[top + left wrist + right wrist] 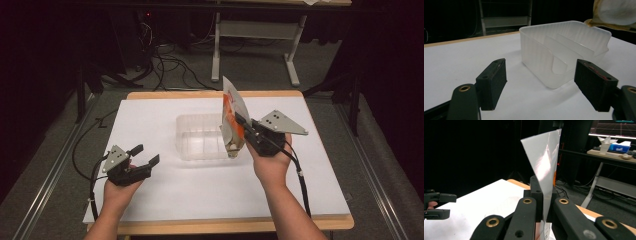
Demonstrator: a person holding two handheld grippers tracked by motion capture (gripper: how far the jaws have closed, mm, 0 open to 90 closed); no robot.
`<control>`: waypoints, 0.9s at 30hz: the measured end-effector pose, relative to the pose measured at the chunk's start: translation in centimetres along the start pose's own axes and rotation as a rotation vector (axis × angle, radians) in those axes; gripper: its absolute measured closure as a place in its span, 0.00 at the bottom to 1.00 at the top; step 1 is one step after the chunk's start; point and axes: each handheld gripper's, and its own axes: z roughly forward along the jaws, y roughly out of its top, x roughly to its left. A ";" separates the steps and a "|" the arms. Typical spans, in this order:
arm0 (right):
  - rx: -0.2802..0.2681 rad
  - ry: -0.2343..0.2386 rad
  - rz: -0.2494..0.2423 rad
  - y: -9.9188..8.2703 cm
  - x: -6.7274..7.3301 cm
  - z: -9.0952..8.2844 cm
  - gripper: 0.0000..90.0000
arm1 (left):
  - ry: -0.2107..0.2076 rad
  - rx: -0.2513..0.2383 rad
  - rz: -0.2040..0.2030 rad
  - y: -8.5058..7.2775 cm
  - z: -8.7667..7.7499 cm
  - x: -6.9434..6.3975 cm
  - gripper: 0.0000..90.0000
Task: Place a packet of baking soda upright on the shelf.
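A clear plastic container (186, 145) with inner dividers stands at the middle of the white table top (200, 195). My right gripper (240, 120) is shut on a flat pouch (231, 111), orange, white and silvery, held upright over the container's right end. In the right gripper view the pouch's silvery side (545, 157) rises from between the closed jaws of the right gripper (542, 195). My left gripper (146, 154) rests open near the front left, aimed at the container. In its own view the left gripper (541, 85) holds nothing, with the container (536, 60) just ahead and the pouch's bottom (616, 15) at top right.
The white sheet lies on a wooden table (225, 226). Cables (170, 65) and a desk's legs (292, 65) are on the floor beyond it. A side desk with a tissue box (620, 146) stands far off in the right gripper view, where the left gripper (437, 205) shows at the left edge.
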 end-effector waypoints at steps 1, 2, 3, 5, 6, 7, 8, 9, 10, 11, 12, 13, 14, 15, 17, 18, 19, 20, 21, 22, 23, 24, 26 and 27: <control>0.006 0.001 -0.002 0.0 0.2 0.4 1.00 | -0.002 -0.005 0.000 0.0 -0.1 0.0 0.29; 0.007 0.006 -0.004 -0.1 0.4 0.9 1.00 | -0.005 -0.005 0.001 0.0 -0.1 0.0 0.29; 0.010 0.011 0.000 -0.2 0.5 1.2 1.00 | -0.005 -0.006 0.002 0.0 -0.1 0.0 0.29; 0.009 0.020 0.005 -0.3 0.8 1.7 1.00 | -0.008 -0.001 -0.001 0.0 -0.1 0.0 0.29; 0.012 0.024 0.007 -0.3 0.9 2.1 1.00 | -0.008 0.001 -0.004 0.0 0.0 -0.1 0.29; 0.012 0.029 0.013 -0.4 1.0 2.5 1.00 | -0.008 0.001 -0.003 -0.1 0.0 -0.1 0.29; 0.016 0.031 0.019 -0.4 1.0 2.8 1.00 | -0.008 0.002 -0.001 0.0 0.1 -0.1 0.29; 0.017 0.034 0.020 -0.5 1.1 3.1 1.00 | -0.008 0.002 0.001 0.0 0.1 -0.1 0.29; 0.018 0.036 0.023 -0.5 1.1 3.3 1.00 | -0.008 0.002 0.002 0.0 0.1 -0.2 0.29; 0.016 0.039 0.024 -0.5 1.1 3.6 1.00 | -0.007 0.002 0.004 0.0 0.1 -0.2 0.29; 0.020 0.041 0.027 -0.5 1.2 3.9 1.00 | -0.008 0.005 0.005 0.0 0.0 -0.2 0.29; 0.023 0.042 0.028 -0.5 1.2 4.1 1.00 | -0.008 0.006 0.006 0.0 0.0 -0.2 0.29; 0.023 0.043 0.029 -0.5 1.2 4.4 1.00 | -0.010 0.007 0.006 0.0 0.1 -0.3 0.29; 0.022 0.048 0.030 -0.5 1.2 4.7 1.00 | -0.008 0.008 0.008 0.0 0.1 -0.3 0.29; 0.024 0.053 0.033 -0.4 1.4 5.2 1.00 | -0.010 0.007 0.014 0.0 0.2 -0.3 0.29; 0.026 0.054 0.035 -0.4 1.5 5.5 1.00 | -0.010 0.007 0.018 0.0 0.2 -0.3 0.29; 0.032 0.054 0.032 -0.4 1.6 5.7 1.00 | -0.009 0.006 0.021 0.0 0.1 -0.3 0.29; 0.036 0.058 0.033 -0.4 1.7 6.0 1.00 | -0.010 0.005 0.020 0.0 0.1 -0.3 0.29; 0.037 0.059 0.033 -0.4 1.7 6.3 1.00 | -0.010 0.005 0.019 0.0 0.1 -0.3 0.29; 0.038 0.058 0.031 -0.4 1.8 6.5 1.00 | -0.012 0.005 0.020 0.0 0.1 -0.3 0.29; 0.034 0.062 0.037 -0.4 1.8 6.7 1.00 | -0.014 0.003 0.023 0.1 0.1 -0.3 0.29; 0.031 0.065 0.047 -0.4 1.9 6.9 1.00 | -0.017 0.003 0.027 0.1 0.1 -0.3 0.29; 0.029 0.068 0.046 -0.3 2.1 7.3 1.00 | -0.019 0.000 0.028 0.1 0.2 -0.3 0.29; 0.032 0.070 0.050 -0.3 2.2 7.6 1.00 | -0.020 0.002 0.026 0.1 0.2 -0.3 0.29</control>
